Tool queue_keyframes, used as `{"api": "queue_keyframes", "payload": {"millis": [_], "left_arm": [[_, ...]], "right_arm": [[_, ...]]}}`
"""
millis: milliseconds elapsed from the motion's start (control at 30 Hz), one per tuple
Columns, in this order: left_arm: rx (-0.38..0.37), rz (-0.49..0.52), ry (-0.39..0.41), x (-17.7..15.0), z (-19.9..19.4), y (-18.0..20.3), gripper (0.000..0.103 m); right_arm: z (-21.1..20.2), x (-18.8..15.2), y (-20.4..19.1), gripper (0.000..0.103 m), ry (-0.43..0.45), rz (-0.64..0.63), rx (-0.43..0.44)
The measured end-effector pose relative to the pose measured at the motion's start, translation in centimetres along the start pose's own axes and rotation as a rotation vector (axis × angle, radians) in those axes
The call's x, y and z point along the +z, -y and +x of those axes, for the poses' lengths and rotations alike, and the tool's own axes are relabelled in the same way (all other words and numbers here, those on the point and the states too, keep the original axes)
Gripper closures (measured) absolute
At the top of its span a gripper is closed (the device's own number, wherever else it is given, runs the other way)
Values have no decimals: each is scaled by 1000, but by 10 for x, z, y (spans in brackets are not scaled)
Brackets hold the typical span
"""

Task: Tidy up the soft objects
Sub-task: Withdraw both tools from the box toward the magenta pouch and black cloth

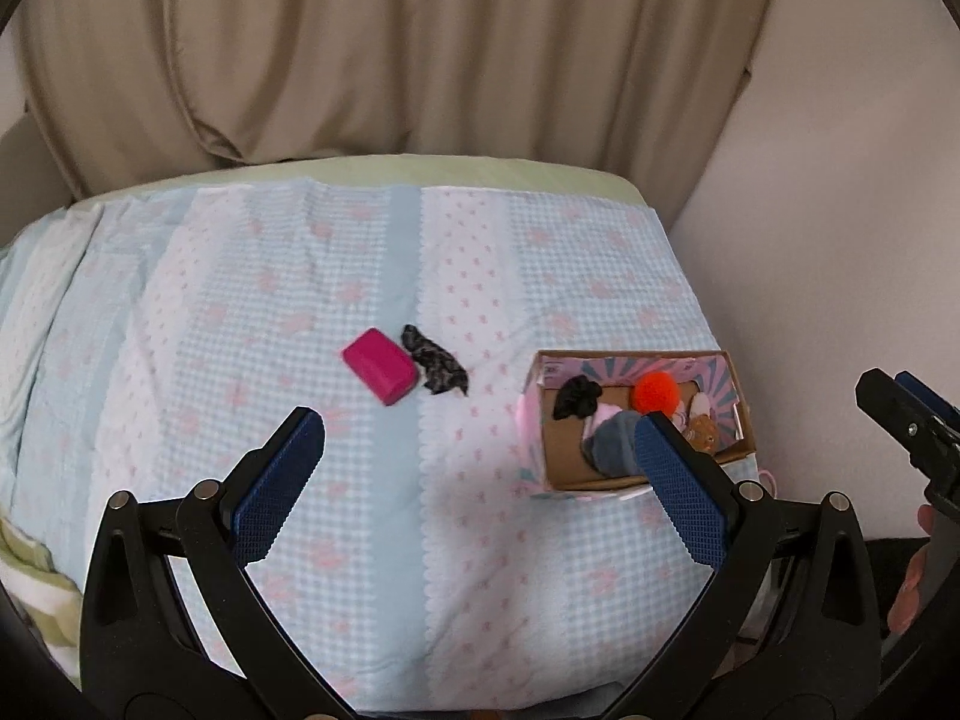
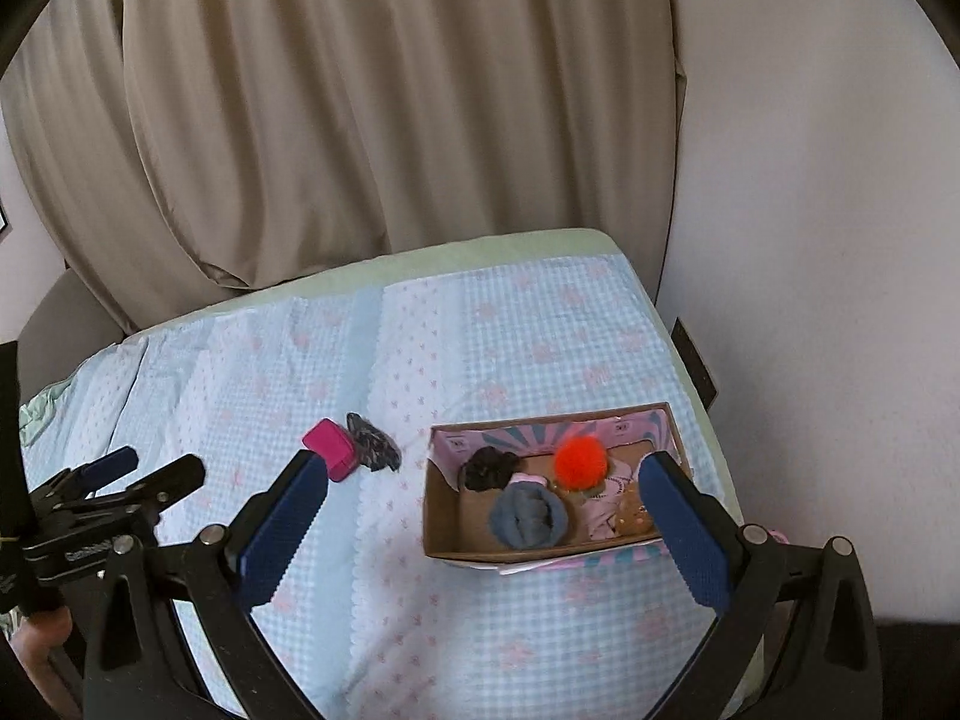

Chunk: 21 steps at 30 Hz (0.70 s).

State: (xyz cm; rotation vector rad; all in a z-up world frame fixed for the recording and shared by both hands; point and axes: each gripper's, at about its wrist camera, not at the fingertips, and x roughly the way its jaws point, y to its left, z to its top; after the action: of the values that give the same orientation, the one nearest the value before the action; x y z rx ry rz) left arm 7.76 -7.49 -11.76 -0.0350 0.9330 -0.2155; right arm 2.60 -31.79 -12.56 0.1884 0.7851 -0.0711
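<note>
Soft objects left out are a pink block (image 1: 379, 373) and a dark mottled scrap (image 1: 436, 368), touching on the quilt (image 1: 300, 276), well apart from the box (image 2: 441, 531). My left gripper (image 1: 477, 480) and right gripper (image 2: 483, 531) both hang spread and empty. I'd straddle the block squarely; it looks spongy, though I can't be sure.
</note>
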Motion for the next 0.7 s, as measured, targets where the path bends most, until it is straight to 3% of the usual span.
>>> {"api": "queue_keyframes", "payload": {"millis": [333,533,700], "left_arm": [[11,-72,-20,12,3,-75,0],[23,-140,-62,30,34,-106,0],[19,-233,-122,49,82,-124,0]], "right_arm": [[12,11,-58,0,10,-39,36],[43,28,-82,0,-16,-76,76],[86,43,-92,0,-62,-108,109]]}}
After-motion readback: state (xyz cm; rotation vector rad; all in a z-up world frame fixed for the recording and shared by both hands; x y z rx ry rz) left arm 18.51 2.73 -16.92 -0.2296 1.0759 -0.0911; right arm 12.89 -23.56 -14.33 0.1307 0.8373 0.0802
